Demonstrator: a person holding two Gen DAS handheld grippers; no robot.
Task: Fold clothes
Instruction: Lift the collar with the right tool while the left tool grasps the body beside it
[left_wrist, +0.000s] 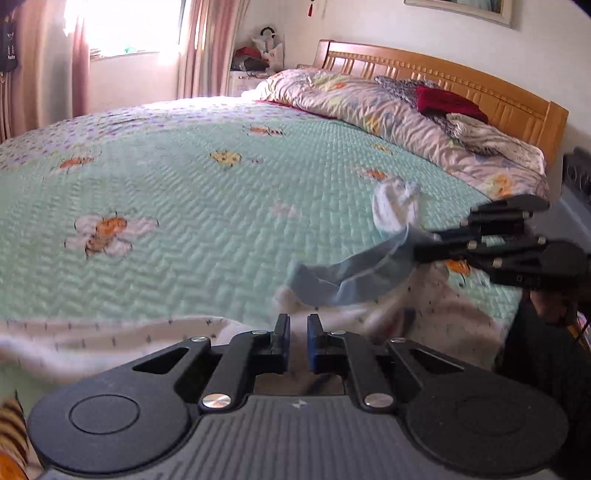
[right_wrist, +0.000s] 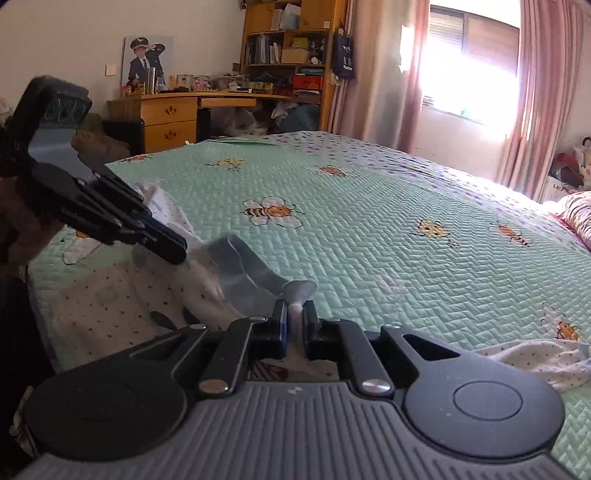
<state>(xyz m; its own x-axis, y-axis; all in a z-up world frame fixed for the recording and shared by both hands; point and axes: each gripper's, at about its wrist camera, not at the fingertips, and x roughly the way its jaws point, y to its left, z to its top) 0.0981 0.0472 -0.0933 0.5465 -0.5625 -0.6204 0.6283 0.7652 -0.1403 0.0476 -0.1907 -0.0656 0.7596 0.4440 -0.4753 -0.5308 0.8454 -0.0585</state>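
Note:
A white garment with small dark dots and a blue collar band lies on the near edge of the bed. My right gripper is shut on the blue collar band; in the left wrist view it comes in from the right with the band stretched from its tip. My left gripper has its jaws nearly closed with a narrow gap over the white cloth; no cloth shows between them. In the right wrist view it sits at the left against the garment.
The bed has a green quilted cover with bee prints. A floral duvet and wooden headboard are at the far end. A desk and bookshelf stand beyond the bed. A window with pink curtains is behind.

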